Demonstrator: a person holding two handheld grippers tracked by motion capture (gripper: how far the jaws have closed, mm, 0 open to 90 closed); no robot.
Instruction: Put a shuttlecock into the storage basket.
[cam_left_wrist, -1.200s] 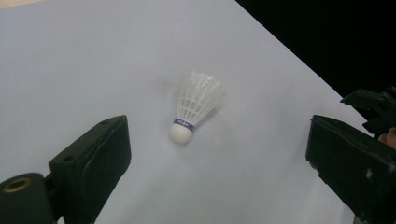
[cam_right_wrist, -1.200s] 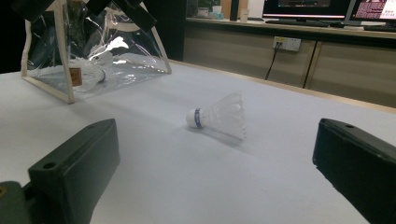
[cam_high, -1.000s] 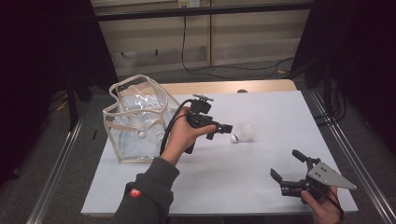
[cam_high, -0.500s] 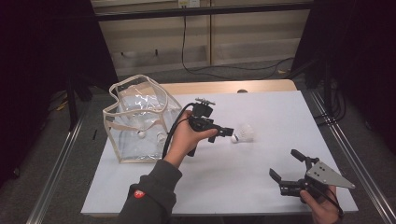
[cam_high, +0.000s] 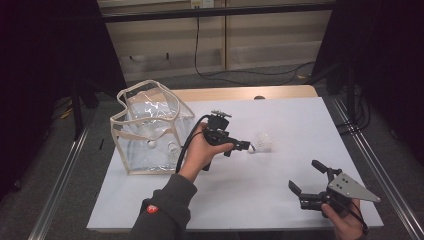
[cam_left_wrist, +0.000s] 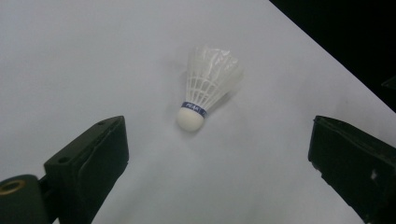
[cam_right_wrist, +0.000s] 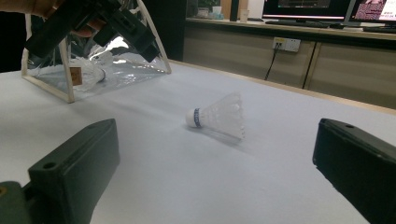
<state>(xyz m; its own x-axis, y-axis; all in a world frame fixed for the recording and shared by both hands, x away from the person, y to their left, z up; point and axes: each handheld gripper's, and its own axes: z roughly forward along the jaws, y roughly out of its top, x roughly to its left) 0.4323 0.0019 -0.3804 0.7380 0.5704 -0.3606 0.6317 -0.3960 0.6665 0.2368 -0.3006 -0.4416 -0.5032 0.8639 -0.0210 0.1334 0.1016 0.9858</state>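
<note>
White table (cam_high: 280, 200) lies bare around shuttlecock (cam_left_wrist: 205, 93), left hand-held gripper (cam_high: 245, 147) near.

left tool (cam_left_wrist: 219, 182) jaw tips cut off, bag (cam_high: 150, 125) contents blurred

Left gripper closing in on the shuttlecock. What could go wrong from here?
1. The shuttlecock lies on its side, cork toward the open left gripper. Closing on the feather skirt may crush it; the small cork may squirt out.
2. It lies loose on the smooth white table, so a jaw nudge could roll it away.
3. The clear bag is soft-walled and already holds shuttlecocks; its mouth may sag at drop-in.
</note>
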